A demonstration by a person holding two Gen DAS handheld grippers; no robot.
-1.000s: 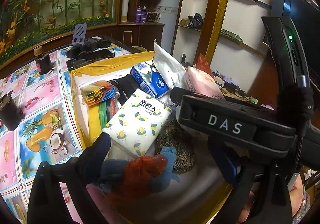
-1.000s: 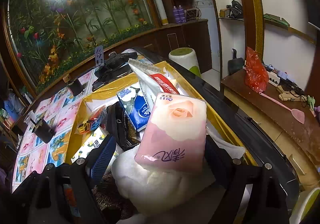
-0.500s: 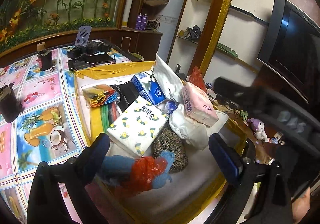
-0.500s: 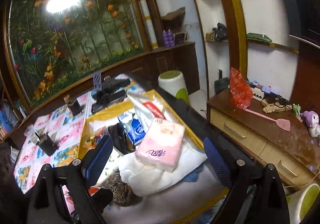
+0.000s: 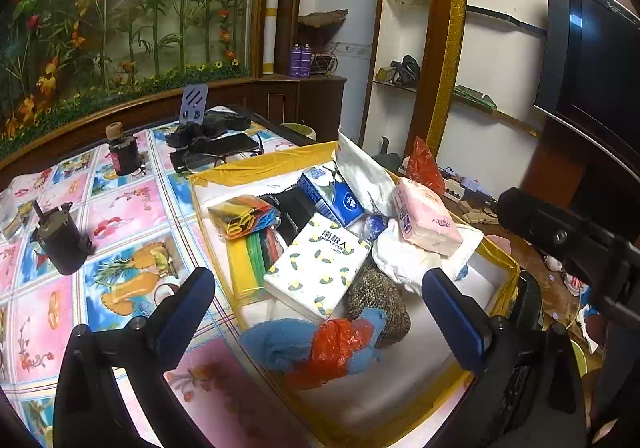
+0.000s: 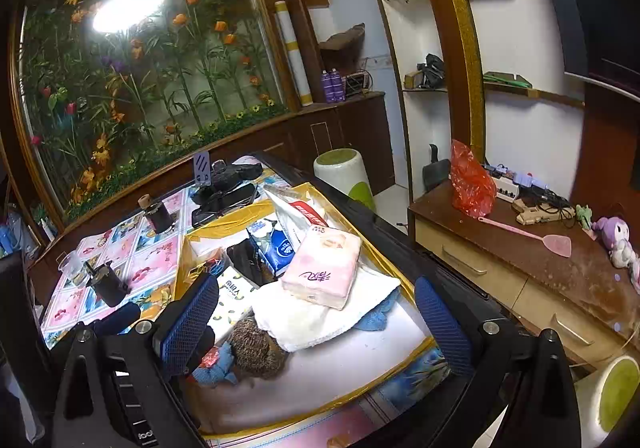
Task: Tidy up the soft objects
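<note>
Two empty grippers above tray

glossy plastic wrap on the pink tissue pack; fluffy white cloth beneath; crinkly red bag.

A wall of artificial flowers behind glass fills the upper left of both views, with a bright lamp reflection on it. Below it the worktop wears a fruit-and-flower oilcloth carrying two small black cylinders and a smartphone. At the right, a dark wooden cabinet holds a red plastic bag, a pink fly swatter and a purple plush toy. A television hangs at the upper right.
</note>
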